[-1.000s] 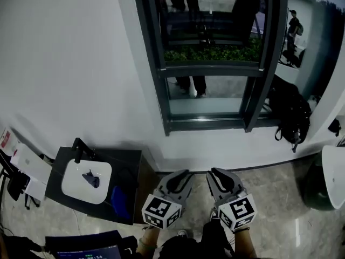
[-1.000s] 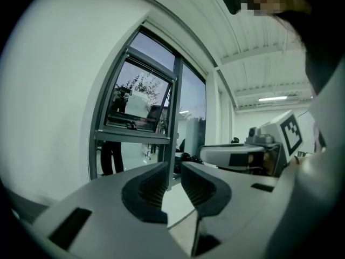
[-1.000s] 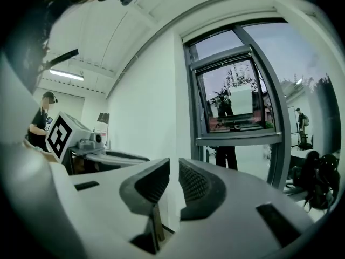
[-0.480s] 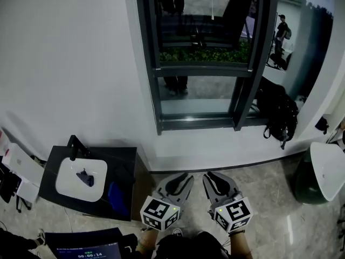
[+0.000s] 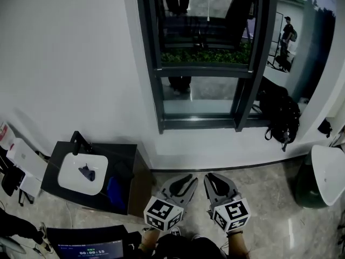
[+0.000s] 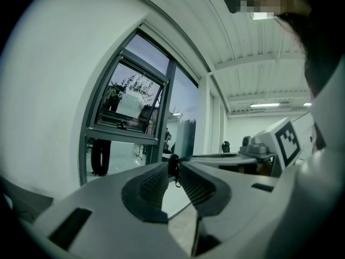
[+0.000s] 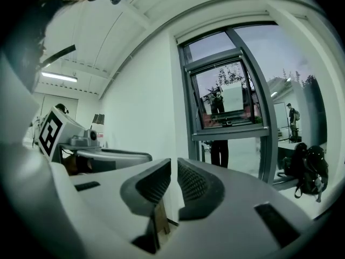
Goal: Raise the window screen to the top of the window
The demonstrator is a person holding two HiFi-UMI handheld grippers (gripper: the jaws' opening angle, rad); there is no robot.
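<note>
The window (image 5: 207,63) has a dark frame and stands in the white wall ahead, with a horizontal crossbar (image 5: 207,70) at mid-height. I cannot tell the screen apart from the glass. Both grippers hang low over the floor, well short of the window. My left gripper (image 5: 184,183) and my right gripper (image 5: 214,181) are side by side, each shut with nothing between the pads. In the left gripper view the window (image 6: 132,112) lies beyond my left gripper (image 6: 173,172). The right gripper view shows the window (image 7: 229,101) past my right gripper (image 7: 173,178).
A black cabinet (image 5: 121,161) carrying a white sink (image 5: 83,172) stands at the left by the wall. A black backpack (image 5: 281,115) rests by the window's lower right corner. A white basin (image 5: 329,174) sits on a dark stand at the right. A laptop screen (image 5: 89,248) glows at the bottom left.
The head view has shifted slightly, so the window and sink sit a little differently in frame. Both grippers stay low, side by side and shut.
</note>
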